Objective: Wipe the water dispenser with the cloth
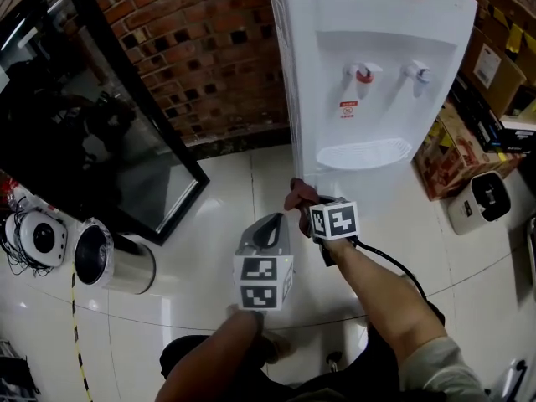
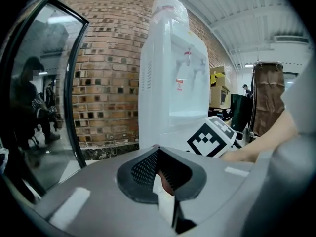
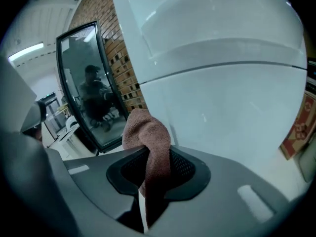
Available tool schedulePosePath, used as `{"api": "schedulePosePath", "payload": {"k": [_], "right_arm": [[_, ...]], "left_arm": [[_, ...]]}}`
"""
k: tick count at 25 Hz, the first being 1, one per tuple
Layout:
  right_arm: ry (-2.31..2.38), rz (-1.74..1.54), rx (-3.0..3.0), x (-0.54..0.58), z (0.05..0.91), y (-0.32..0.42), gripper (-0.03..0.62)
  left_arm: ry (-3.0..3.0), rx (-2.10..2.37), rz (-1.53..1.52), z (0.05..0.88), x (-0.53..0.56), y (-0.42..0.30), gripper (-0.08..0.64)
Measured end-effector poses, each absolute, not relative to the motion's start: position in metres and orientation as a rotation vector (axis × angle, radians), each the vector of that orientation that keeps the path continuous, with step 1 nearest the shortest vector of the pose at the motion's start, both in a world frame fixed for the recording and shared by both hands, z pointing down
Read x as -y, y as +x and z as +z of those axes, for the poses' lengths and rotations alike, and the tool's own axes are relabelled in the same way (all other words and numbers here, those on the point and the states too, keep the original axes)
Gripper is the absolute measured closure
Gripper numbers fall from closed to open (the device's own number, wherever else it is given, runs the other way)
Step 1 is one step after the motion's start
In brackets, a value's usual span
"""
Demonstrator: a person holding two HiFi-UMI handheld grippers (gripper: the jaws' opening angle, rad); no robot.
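At the dispenser (image 1: 368, 74) base, right tool (image 3: 154, 164) pinches the cloth (image 3: 145, 132) near the lower front panel; left tool (image 2: 160, 174) closed, empty. Wiping seemingly not begun; whole dispenser left.

head view crops the water dispenser (image 1: 368, 99) top at its upper edge, cloth (image 1: 299, 195) mostly hidden behind the right tongs (image 1: 308, 208), red label (image 1: 349, 107) under the tap too small to read, cardboard boxes (image 1: 456, 153) cut by the right edge

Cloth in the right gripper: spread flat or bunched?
Bunched. The reddish-brown terry cloth is a crumpled wad pinched between the right gripper's jaws, beside the white water dispenser.
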State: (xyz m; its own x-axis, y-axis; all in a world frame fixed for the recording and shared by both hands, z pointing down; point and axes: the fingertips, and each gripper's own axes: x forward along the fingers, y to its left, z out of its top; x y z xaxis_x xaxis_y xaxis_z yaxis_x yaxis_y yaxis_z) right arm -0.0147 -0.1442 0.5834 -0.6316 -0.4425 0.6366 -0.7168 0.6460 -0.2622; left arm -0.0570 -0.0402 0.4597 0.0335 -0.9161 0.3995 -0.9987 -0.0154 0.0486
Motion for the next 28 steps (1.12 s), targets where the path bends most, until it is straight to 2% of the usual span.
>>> {"api": "schedulePosePath", "payload": {"k": [7, 17, 28], "right_arm": [[0.963, 0.706, 2.318, 0.155, 0.592, -0.014, 0.489], [0.971, 0.678, 2.278, 0.164, 0.596, 0.018, 0.489], [1.187, 0.679, 2.2, 0.214, 0.59, 0.132, 0.489]], "left_arm": [[1.988, 1.95, 0.372, 0.466, 0.046, -0.069, 0.56], [2.029, 1.937, 0.37, 0.453, 0.066, -0.039, 0.56], [2.066, 1.897, 0.402, 0.46, 0.098, 0.013, 0.56]]}}
